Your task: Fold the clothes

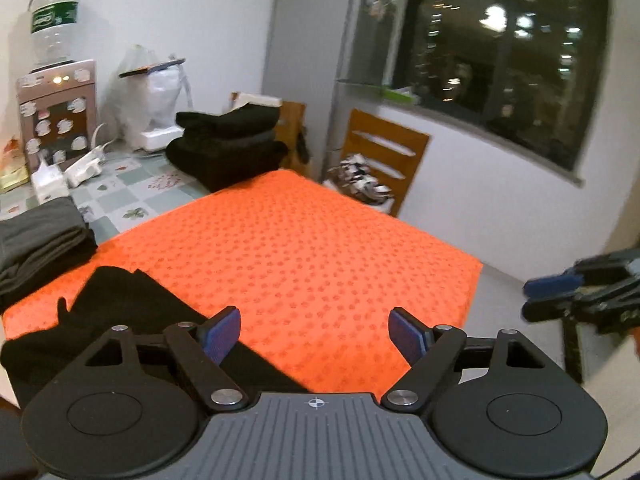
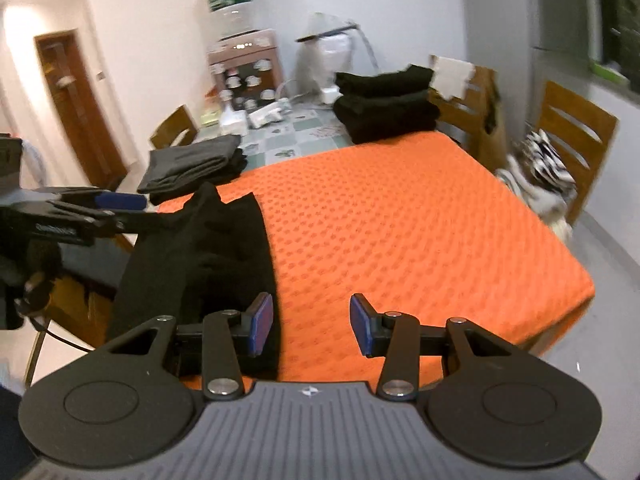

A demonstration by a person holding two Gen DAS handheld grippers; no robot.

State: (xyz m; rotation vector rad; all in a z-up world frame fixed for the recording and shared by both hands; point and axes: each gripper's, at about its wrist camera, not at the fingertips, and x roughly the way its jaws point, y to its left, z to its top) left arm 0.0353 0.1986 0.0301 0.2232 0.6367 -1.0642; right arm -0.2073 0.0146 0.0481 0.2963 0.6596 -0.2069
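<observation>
Both the left claw [image 1: 314, 334] and the right claw [image 2: 311, 325] hover spread and empty above the orange mat [image 2: 420, 216], where a black garment [image 2: 200, 248] drapes over its near-left edge.

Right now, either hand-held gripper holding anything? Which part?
Nothing held. Left hand-held gripper and right hand-held gripper are both open and empty; the black garment lies loose on the orange mat.
</observation>
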